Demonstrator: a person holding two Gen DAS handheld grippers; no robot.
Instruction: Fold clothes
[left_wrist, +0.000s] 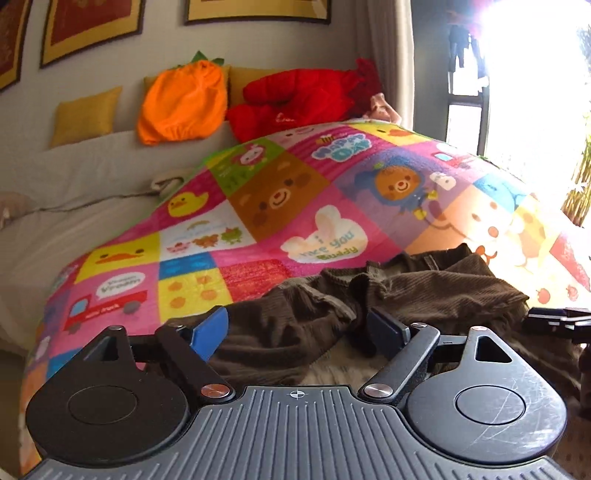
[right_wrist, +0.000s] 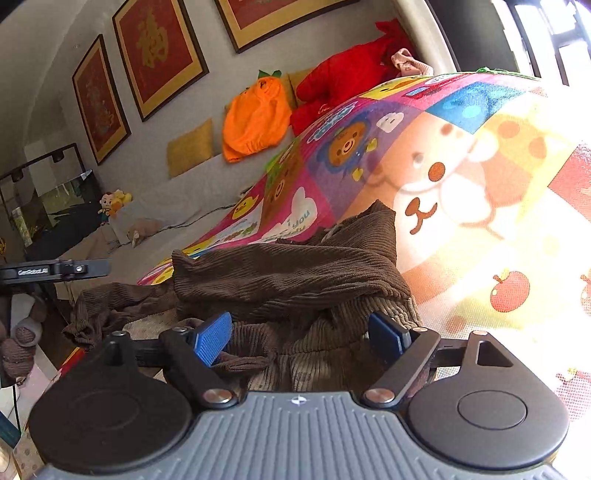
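A brown corduroy garment (left_wrist: 388, 291) lies crumpled at the near edge of a colourful cartoon blanket (left_wrist: 258, 206). My left gripper (left_wrist: 295, 328) is open, its blue pads spread wide with the brown cloth lying between and under them. In the right wrist view the same garment (right_wrist: 288, 273) is bunched in a heap on the blanket (right_wrist: 461, 177). My right gripper (right_wrist: 299, 336) is open too, fingers spread on either side of the bunched cloth near its waistband. The left gripper's black body (right_wrist: 55, 271) shows at the left edge there, and the right gripper's tip (left_wrist: 557, 321) at the right edge of the left view.
The blanket covers a bed with a white sheet (left_wrist: 74, 206). At the back lie an orange plush (left_wrist: 184, 103), a red plush (left_wrist: 306, 99) and yellow cushions (left_wrist: 85, 114). Framed pictures (right_wrist: 159, 55) hang on the wall. A bright window (left_wrist: 535, 74) glares at right. A glass tank (right_wrist: 48, 206) stands at left.
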